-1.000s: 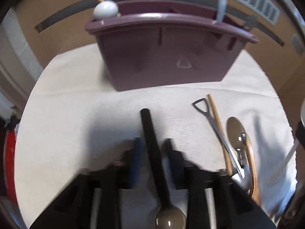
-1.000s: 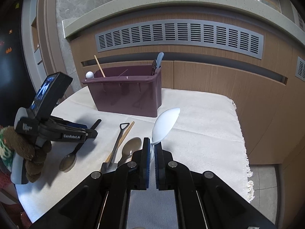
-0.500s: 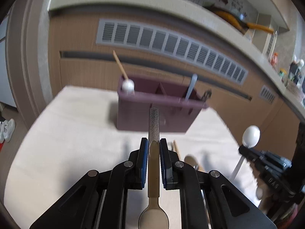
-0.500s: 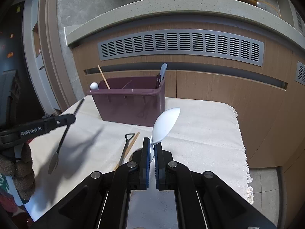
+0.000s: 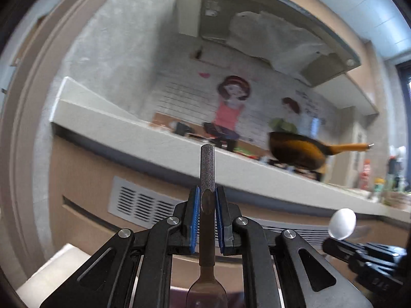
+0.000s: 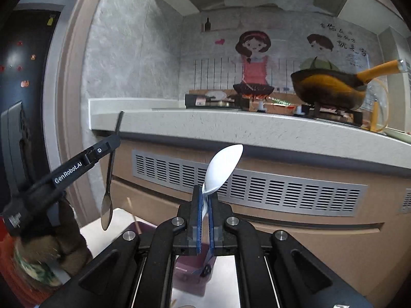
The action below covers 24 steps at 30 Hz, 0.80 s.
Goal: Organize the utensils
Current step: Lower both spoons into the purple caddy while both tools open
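Observation:
My left gripper (image 5: 207, 200) is shut on a dark-handled metal spoon (image 5: 207, 177); the handle points forward and the bowl hangs back toward the camera. In the right wrist view that left gripper (image 6: 113, 141) shows at the left, with its spoon (image 6: 108, 200) hanging bowl down. My right gripper (image 6: 205, 200) is shut on a white plastic spoon (image 6: 223, 169) whose bowl sticks up and forward. The white spoon (image 5: 343, 223) also shows at the lower right of the left wrist view. A purple utensil caddy (image 6: 190, 269) is low between the right gripper's arms, mostly hidden.
A kitchen counter (image 6: 257, 128) with a vent grille (image 6: 257, 190) below it fills both views. An orange-handled pan (image 6: 331, 87) sits on the stove. The cloth-covered table (image 6: 115, 220) shows only at the bottom edges. A gloved hand (image 6: 61, 243) holds the left gripper.
Both grippers have risen well above the table with their spoons held. The left gripper has tipped up to level, so the table and caddy have dropped out of its view.

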Available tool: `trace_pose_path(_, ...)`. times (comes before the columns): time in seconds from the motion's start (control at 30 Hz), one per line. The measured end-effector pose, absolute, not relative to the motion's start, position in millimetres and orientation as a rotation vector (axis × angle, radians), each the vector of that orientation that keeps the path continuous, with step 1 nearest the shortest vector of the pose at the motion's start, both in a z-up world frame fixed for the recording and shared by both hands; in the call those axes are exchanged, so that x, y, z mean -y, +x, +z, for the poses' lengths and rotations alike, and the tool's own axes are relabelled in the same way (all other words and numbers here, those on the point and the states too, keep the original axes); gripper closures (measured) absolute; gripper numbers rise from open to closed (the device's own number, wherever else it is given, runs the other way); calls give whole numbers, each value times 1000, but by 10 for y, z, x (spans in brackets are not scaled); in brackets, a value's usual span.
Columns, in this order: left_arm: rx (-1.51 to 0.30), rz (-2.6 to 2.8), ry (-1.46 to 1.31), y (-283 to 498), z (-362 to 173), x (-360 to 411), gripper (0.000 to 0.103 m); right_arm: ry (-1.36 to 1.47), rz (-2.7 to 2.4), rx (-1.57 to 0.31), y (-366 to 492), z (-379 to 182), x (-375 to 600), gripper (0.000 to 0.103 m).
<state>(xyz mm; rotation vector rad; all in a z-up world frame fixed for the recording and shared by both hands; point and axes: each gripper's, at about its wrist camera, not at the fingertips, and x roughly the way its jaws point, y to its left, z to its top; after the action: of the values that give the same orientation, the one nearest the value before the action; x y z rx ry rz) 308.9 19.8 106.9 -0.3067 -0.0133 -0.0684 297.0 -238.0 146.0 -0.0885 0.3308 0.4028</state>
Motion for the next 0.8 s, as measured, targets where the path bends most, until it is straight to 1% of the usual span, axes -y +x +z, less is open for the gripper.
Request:
trace_pose_path(0.2,-6,23,-269,3335,611,-112,91,-150,373,-399,3362,992,2125,99)
trace_pose_path(0.37,-98,28,-256,3521,302,-29,91,-259,325,-417,3434,659,1930,99)
trace_pose_path(0.43,-121,29,-250,3530,223,-15,91,-276,323,-429,3444,577,1909,99)
trace_pose_path(0.57,-199,2,-261,3507,88,-39,91,-273,365,-509,3470,403,1918,99)
trace_pose_path(0.73,-252,-47,-306,3412,26,-157,91,-227,404,-566,3457,326,1992,99)
trace_pose_path(0.8,-283,-76,-322,3403,49,-195,90,-210,442,-615,3479,311,2015,98)
